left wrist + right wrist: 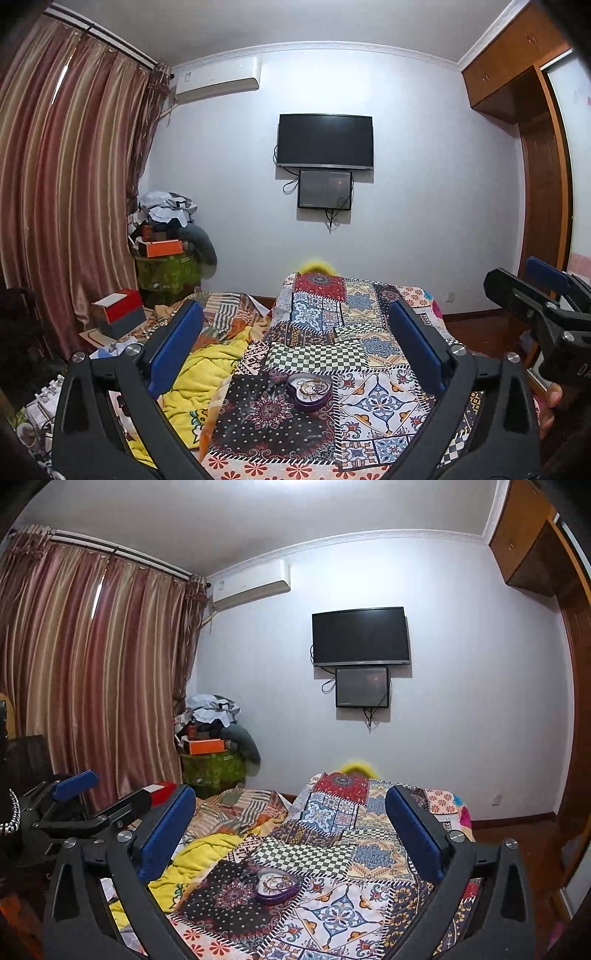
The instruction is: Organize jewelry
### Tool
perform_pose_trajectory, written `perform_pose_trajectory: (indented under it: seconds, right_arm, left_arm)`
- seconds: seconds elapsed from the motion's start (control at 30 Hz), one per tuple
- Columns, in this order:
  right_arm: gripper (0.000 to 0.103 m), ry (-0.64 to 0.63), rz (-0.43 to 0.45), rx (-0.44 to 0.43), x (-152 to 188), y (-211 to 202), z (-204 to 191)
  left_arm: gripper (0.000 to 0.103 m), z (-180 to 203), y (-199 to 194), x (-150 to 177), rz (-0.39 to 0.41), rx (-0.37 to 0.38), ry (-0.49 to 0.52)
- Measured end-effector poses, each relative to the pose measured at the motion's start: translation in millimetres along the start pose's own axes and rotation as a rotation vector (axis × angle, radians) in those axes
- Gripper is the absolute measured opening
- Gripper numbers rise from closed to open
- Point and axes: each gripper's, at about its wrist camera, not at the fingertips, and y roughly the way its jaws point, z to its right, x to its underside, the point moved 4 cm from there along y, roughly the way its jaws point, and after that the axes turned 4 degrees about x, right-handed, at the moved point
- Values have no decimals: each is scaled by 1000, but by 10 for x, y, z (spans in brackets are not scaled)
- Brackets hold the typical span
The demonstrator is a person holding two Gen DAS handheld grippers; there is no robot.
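A purple heart-shaped tin (309, 392) lies on the patchwork bedspread (325, 321), holding a tangle of gold jewelry (312, 386). My left gripper (295, 332) hangs open above and short of the tin, blue pads wide apart, nothing between them. The right wrist view shows the same heart-shaped tin (273, 885) low and left of centre, jewelry (274, 880) inside. My right gripper (290, 819) is also open and empty, held above the bed. The right gripper (532, 295) shows at the right edge of the left wrist view; the left gripper (107, 797) shows at the left edge of the right wrist view.
A yellow blanket (207, 373) is bunched left of the bedspread. A red and grey box (120, 314) sits at the bed's left side. Piled boxes and clothes (166, 236) stand in the corner by the curtain (70, 177). A wardrobe (539, 155) lines the right wall.
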Motion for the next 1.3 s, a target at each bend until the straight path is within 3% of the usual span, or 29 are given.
perform_pose_trajectory:
  seconds: [1.3]
  right_arm:
    - [102,26,-60,3,82,0,100]
  left_arm:
    - [102,60,88,39,-14,5,-3]
